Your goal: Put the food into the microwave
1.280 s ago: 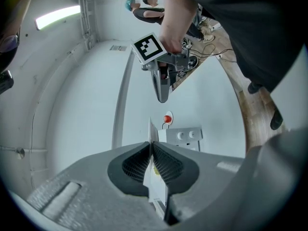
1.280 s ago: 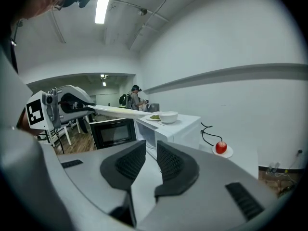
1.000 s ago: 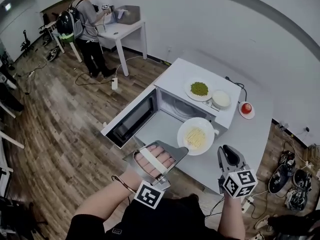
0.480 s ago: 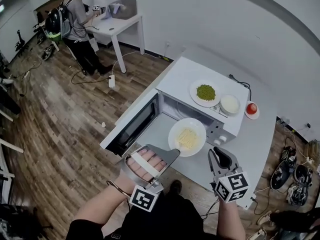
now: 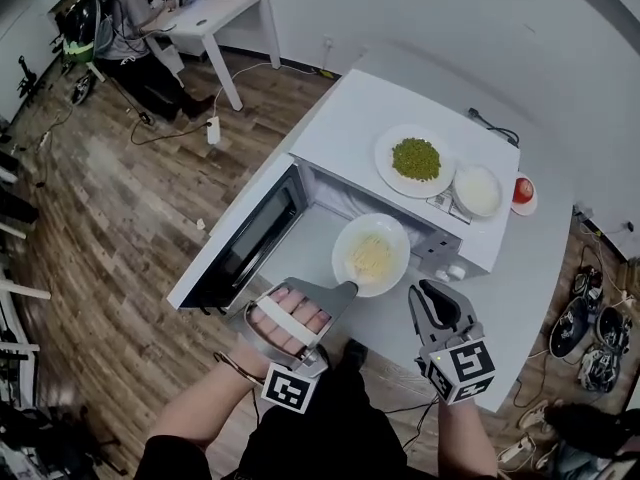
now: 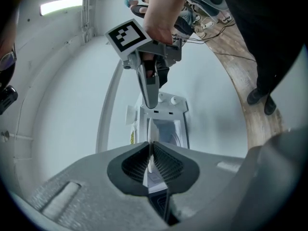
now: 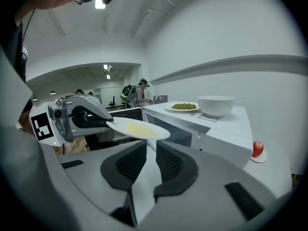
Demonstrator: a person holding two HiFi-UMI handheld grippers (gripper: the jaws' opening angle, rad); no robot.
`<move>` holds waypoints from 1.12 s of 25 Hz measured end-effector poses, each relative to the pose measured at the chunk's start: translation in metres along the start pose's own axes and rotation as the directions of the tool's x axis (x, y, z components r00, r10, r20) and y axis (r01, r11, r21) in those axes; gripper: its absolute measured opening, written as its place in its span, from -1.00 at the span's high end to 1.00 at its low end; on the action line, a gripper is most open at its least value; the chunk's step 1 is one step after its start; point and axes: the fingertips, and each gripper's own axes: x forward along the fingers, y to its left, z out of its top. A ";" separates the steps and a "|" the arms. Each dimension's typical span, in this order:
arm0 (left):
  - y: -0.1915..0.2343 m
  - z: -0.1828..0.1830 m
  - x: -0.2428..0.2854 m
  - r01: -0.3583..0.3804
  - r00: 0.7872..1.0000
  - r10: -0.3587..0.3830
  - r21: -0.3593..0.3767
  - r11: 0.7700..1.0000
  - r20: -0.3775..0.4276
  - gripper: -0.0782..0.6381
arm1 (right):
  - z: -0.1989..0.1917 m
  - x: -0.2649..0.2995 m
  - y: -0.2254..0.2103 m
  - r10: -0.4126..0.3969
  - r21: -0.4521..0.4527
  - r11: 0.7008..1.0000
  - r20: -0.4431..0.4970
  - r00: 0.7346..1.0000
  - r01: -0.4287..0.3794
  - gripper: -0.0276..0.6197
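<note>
A white plate of pale yellow food [image 5: 370,256] hangs level in front of the open mouth of the white microwave [image 5: 350,118]. My left gripper [image 5: 345,286] is shut on the plate's near rim. In the left gripper view that rim [image 6: 150,154] shows edge-on between the pads, with the microwave cavity [image 6: 166,131] straight ahead. My right gripper [image 5: 422,290] hovers just right of the plate, below the control panel. Its pads [image 7: 168,160] stand a little apart with nothing between them. The right gripper view shows the plate [image 7: 138,128] and the left gripper [image 7: 109,122] ahead.
The microwave door [image 5: 235,243] swings out to the left. On the microwave's top sit a plate of green peas [image 5: 416,158] and a white bowl [image 5: 477,189]. An apple on a small dish [image 5: 523,190] rests on the white table [image 5: 520,268]. A person stands at a far desk [image 5: 225,8].
Both grippers and the plate have moved down and closer to the microwave's open mouth. The grip on the plate is unchanged, and the right gripper has kept beside it.
</note>
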 end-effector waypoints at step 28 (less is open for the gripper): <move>-0.120 -0.041 0.164 0.133 0.990 -0.134 -0.030 0.991 -0.042 0.71 | -0.113 0.043 -0.008 0.048 0.068 0.997 -0.121 0.991 -0.040 0.71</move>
